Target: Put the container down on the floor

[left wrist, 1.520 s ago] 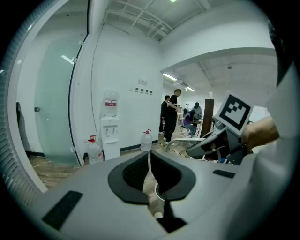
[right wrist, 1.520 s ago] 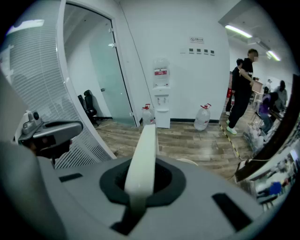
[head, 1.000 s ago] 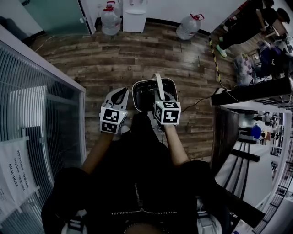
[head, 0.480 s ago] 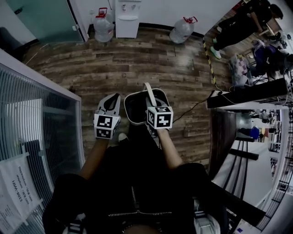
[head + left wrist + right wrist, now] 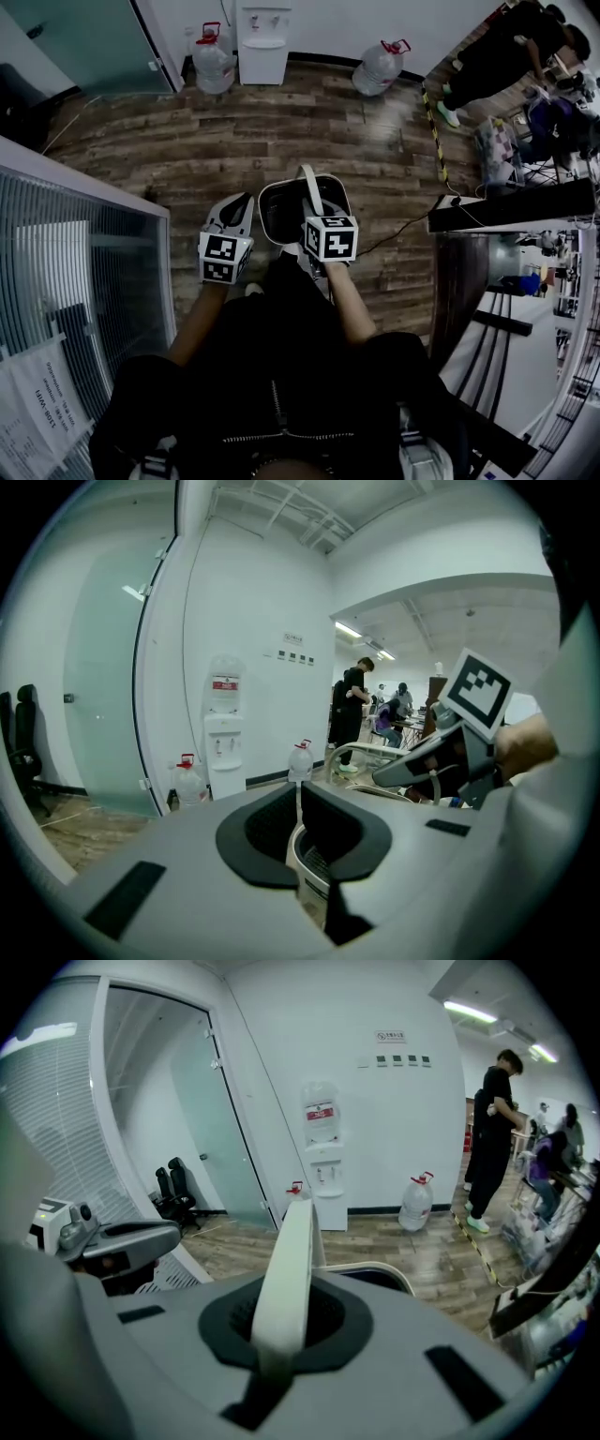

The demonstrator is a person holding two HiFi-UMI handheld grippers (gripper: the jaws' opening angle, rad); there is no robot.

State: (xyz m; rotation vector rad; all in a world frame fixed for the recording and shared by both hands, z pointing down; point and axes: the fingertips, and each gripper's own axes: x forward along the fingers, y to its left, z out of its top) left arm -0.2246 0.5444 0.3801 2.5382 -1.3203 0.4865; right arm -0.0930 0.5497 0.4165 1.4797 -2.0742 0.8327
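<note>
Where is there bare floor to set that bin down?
Straight ahead: the wood floor between the container and the water dispenser with its bottles lies bare. Right is crowded: a cable, a desk and people. Left, the glass partition hems it in.

No legible txt. Print on paper sheet (image 5: 42,403), wall sign (image 5: 392,1037), dispenser label (image 5: 319,1112): too small to read.

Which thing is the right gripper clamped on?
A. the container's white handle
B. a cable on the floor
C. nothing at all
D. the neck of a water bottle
A: in the right gripper view, the right gripper has its jaws closed on the white handle that rises from the container.
</note>
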